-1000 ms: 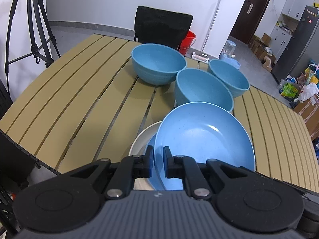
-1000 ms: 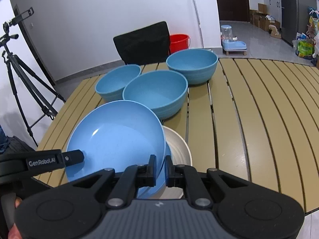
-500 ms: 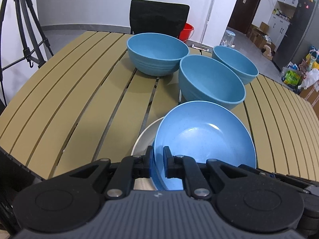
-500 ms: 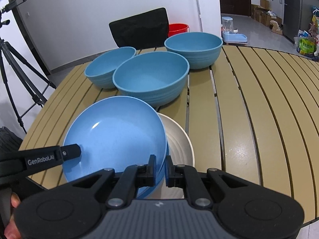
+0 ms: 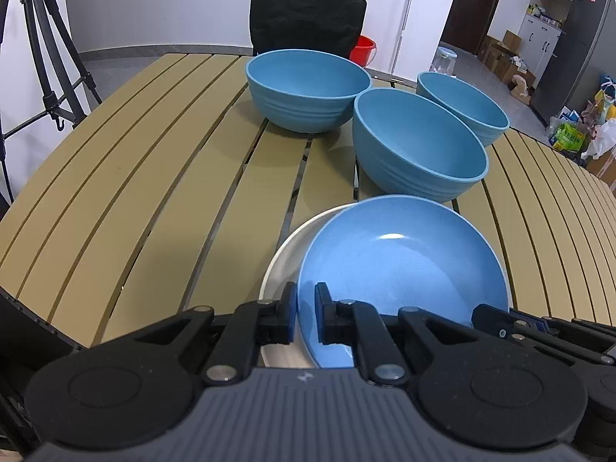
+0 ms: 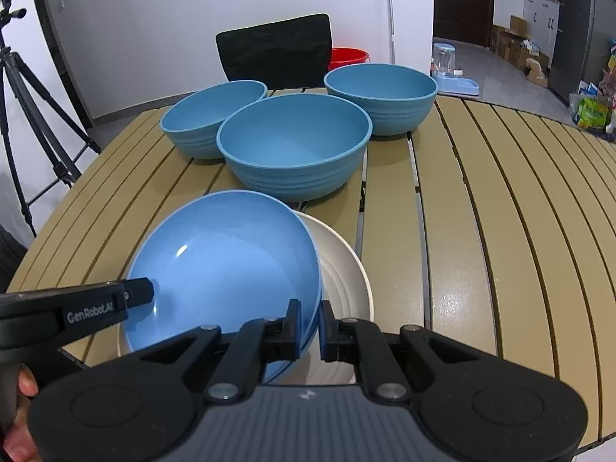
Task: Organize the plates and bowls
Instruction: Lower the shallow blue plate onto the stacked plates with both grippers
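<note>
Stacking step: left tongs [image 5: 306, 317] and right tongs [image 6: 308, 327] both clenched on blue plate [image 5: 400, 277] rims, lower centre, over white plate [image 6: 342, 269] on desk [image 5: 154, 177]; next, presumably release both.

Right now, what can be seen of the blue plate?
The blue plate is round, shallow, glossy and plastic-looking, with a raised rim. It sits tilted over the cream plate, in front of the bowls. The left hand-held gripper and right hand-held gripper each pinch its rim on opposite sides.
</note>
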A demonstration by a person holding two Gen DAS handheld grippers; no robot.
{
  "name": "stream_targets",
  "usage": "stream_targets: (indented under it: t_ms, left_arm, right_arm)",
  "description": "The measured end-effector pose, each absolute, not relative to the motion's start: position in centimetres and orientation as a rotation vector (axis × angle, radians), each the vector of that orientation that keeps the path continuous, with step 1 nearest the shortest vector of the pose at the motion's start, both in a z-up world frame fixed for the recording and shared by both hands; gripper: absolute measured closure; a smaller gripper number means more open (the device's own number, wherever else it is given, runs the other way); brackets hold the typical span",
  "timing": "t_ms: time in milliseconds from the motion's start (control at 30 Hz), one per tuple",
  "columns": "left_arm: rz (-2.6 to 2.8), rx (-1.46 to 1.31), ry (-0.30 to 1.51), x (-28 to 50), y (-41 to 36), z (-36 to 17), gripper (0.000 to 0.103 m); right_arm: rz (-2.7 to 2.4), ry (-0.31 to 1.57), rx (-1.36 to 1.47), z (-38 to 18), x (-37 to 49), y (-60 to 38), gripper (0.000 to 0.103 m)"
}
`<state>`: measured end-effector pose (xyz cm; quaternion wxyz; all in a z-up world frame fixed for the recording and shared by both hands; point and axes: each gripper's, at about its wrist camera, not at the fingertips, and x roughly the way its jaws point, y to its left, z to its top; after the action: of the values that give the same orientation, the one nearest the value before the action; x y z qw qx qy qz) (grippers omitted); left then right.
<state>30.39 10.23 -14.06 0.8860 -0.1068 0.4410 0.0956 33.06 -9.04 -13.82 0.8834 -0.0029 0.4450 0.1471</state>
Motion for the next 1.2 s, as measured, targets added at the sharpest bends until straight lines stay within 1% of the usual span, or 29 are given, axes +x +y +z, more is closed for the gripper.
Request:
stream_targets:
  t_ms: [233, 333, 667, 700, 767, 1200]
  left_arm:
    - [0.201, -0.210, 0.913, 30.4, 10.0, -14.1, 0.092]
    - [0.203, -0.217, 0.915, 30.3, 10.2, -14.1, 0.092]
    - [0.218, -0.231, 0.918, 30.1, 10.7, -14.1, 0.092]
    - [0.217, -0.234, 0.919, 30.1, 10.7, -14.1, 0.092]
    - [0.216, -0.236, 0.921, 30.2, 10.8, -14.1, 0.092]
    - [0.212, -0.244, 0.928, 30.3, 10.8, -14.4, 0.092]
  right_arm:
    - [0.302, 0.936, -0.029, -14.1, 33.3, -8.7, 0.092]
    - [0.306, 0.938, -0.024, -14.1, 33.3, -8.7, 0.090]
    - [0.309, 0.892, 0.010, -12.8, 32.9, -9.7, 0.089]
    - [0.311, 0.895, 0.015, -12.9, 32.9, -9.7, 0.089]
    - [0.315, 0.901, 0.015, -13.1, 33.0, -9.7, 0.097]
    - [0.313, 0.918, 0.027, -13.9, 33.4, -9.3, 0.098]
